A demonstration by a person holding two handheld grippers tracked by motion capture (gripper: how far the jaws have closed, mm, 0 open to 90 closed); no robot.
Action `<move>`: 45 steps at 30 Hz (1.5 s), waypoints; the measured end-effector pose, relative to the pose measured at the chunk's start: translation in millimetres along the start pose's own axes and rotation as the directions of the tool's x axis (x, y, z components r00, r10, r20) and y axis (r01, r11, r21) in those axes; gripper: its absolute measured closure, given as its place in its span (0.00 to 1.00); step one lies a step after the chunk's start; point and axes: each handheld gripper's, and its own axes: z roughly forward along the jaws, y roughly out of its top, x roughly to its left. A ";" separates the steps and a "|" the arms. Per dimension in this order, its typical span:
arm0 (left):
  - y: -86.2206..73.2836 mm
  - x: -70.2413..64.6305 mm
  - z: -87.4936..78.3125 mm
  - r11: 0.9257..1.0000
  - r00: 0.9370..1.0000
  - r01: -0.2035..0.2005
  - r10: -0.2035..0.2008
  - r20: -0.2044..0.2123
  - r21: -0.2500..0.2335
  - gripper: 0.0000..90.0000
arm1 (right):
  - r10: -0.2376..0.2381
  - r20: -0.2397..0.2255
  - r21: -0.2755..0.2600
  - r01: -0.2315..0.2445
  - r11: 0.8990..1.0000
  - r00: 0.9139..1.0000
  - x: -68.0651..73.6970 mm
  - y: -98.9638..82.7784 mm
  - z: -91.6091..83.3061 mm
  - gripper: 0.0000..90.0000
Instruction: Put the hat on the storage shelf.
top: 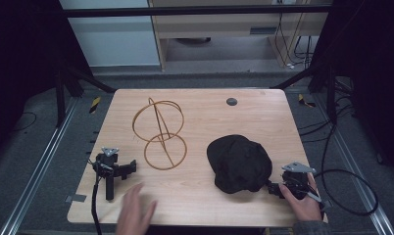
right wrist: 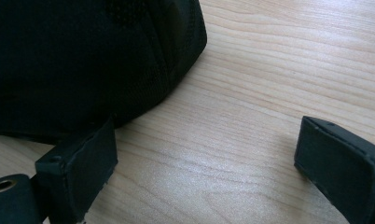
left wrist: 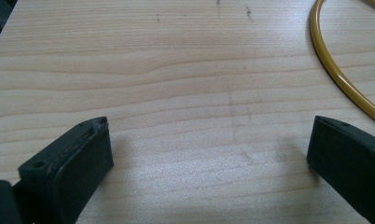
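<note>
My right tongs (top: pixel 276 188) sit wide open with nothing between them beside the black cap (top: pixel 239 163), which lies on the table (top: pixel 205 110) at its right front, probably lined up to grab it. The left tongs (top: pixel 129 169) lie open and unheld near the yellow wire stand (top: pixel 160 133), the left hand (top: pixel 136 213) free. I can read no writing.

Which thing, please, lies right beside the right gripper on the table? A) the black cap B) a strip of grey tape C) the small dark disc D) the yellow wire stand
A: the black cap lies right next to the right gripper, and in the right gripper view its dark edge sits just past one of the open jaws.
</note>
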 end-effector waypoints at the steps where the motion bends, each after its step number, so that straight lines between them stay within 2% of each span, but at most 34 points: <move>1: 0.0 0.0 0.0 1.000 1.000 0.000 0.000 0.000 0.000 0.00 | 0.003 0.000 0.001 -0.003 1.000 1.000 0.3 0.2 0.0 0.06; 7: 0.0 0.0 0.0 1.000 1.000 0.000 0.000 0.000 0.000 0.00 | 0.021 0.010 0.007 -0.021 1.000 1.000 3.1 1.6 1.4 0.04; 10: 0.0 0.0 0.0 1.000 1.000 0.000 0.000 0.000 0.000 0.00 | 0.022 0.016 0.018 -0.022 1.000 1.000 5.6 2.2 -1.0 0.10; 11: 0.1 0.0 0.0 1.000 1.000 0.000 0.000 0.000 0.001 0.00 | 0.027 0.008 0.030 -0.028 0.999 1.000 7.8 3.3 -3.4 0.11; 14: 0.1 -0.1 0.2 1.000 1.000 0.002 -0.002 0.000 -0.001 0.00 | 0.005 0.008 0.038 -0.005 0.999 1.000 17.8 6.7 -13.1 0.09; 16: 2.0 1.7 1.9 1.000 1.000 -0.014 0.014 0.015 -0.001 0.00 | 0.018 0.003 0.040 -0.018 0.999 1.000 25.1 9.1 -21.6 0.09; 18: 5.9 1.7 5.6 1.000 1.000 0.019 -0.019 -0.018 0.002 0.00 | 0.015 0.007 0.025 -0.016 1.000 1.000 31.9 10.2 -29.7 0.09; 19: 5.9 1.7 5.7 1.000 0.999 0.023 -0.023 -0.023 0.001 0.00 | 0.019 0.013 0.024 -0.019 1.000 1.000 33.9 10.7 -33.3 0.09; 26: 0.9 3.2 0.7 1.000 1.000 0.010 -0.010 -0.010 0.001 0.00 | 0.044 0.013 0.016 -0.044 0.999 0.999 35.2 12.5 -52.4 0.10; 31: 1.5 3.6 1.4 1.000 1.000 0.010 -0.010 -0.008 0.001 0.00 | 0.040 -0.021 -0.007 -0.040 0.999 0.999 38.5 24.6 -70.8 0.09; 34: 1.7 3.8 1.5 1.000 1.000 0.007 -0.007 -0.007 0.002 0.00 | 0.012 -0.041 -0.020 -0.013 1.000 0.999 42.3 36.3 -81.0 0.09; 39: 1.7 3.8 1.5 1.000 1.000 0.008 -0.008 -0.006 0.002 0.00 | -0.044 -0.067 -0.053 0.041 0.998 0.997 56.5 61.9 -94.8 0.09; 43: 1.8 3.9 1.6 1.000 1.000 0.007 -0.007 -0.006 0.002 0.00 | -0.115 -0.066 -0.071 0.110 0.991 0.991 71.6 84.3 -96.5 0.10; 45: 1.8 3.8 1.8 1.000 1.000 0.008 -0.008 -0.007 0.001 0.00 | -0.131 -0.078 -0.071 0.126 0.990 0.988 79.3 95.4 -93.6 0.10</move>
